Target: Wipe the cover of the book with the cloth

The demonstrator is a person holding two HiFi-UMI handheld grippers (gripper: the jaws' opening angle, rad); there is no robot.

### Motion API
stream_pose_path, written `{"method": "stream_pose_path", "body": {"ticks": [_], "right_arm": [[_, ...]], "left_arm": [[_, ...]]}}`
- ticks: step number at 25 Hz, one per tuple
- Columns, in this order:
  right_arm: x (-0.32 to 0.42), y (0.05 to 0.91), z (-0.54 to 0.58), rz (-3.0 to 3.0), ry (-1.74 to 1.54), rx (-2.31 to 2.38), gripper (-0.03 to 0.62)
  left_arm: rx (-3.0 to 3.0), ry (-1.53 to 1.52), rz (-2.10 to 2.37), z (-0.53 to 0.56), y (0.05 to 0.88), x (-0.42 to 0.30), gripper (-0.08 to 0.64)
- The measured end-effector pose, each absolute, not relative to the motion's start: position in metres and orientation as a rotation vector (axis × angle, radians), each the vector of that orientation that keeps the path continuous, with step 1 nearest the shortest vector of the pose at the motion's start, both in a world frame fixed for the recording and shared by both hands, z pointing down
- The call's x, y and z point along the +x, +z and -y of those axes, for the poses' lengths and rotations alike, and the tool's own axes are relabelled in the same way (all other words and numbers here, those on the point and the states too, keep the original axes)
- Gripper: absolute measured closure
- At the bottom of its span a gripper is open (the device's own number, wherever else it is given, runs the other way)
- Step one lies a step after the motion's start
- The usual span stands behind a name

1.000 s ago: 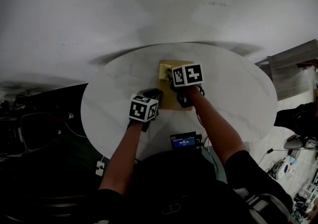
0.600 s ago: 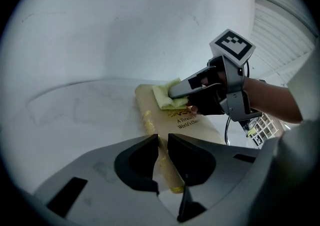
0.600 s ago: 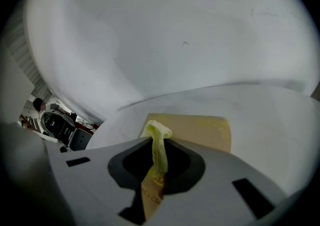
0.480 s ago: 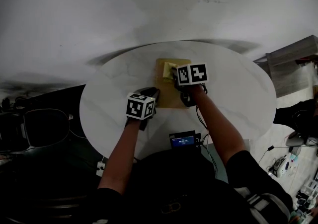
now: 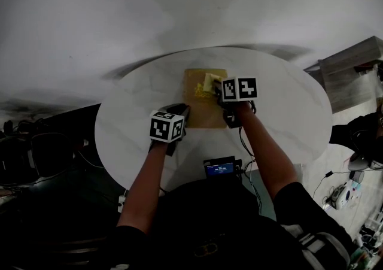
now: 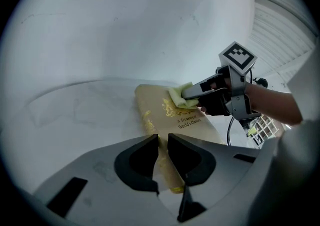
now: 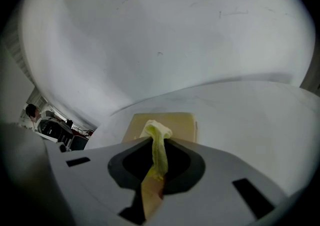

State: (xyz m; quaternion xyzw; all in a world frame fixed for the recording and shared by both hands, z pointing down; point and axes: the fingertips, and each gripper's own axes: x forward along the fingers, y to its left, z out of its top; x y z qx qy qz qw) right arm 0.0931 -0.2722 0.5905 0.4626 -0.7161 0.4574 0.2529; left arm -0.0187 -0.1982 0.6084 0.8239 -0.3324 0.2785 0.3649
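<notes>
- Two handheld grippers are at work over a round white table (image 5: 281, 107); one book (image 5: 203, 116) lies flat on it, at the middle toward the far side, tan cover up.
- Left gripper (image 5: 182, 111): positioned at the book's near left edge. Its own view shows the jaws narrowly apart, with the gold-ornamented spine edge visible in the slit between the tips. Whether the tips bear on the cover cannot be determined.
- Book cover: gold emblem and gold title lettering face up. The near half of the cover is bare.
- Cloth (image 5: 209, 81): pale yellow, bunched, resting on the far part of the cover, just right of the emblem.
- Right gripper (image 5: 215, 91): jaws closed on the cloth, which hangs pinched between them with a fold protruding past the tips onto the cover.
- Small device with a lit screen (image 5: 220, 169): at the table's near edge, well apart from the book.
</notes>
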Motion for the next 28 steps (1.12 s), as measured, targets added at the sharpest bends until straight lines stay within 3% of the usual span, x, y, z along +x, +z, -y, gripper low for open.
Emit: {"method": "stream_pose_path", "body": {"ticks": [28], "right_arm": [[0.145,0.591,0.257,1.88,1.259,1.38,0.505]], "left_arm": [[2.125,0.717,0.865,0.199,0.609,-0.018,0.494]]}}
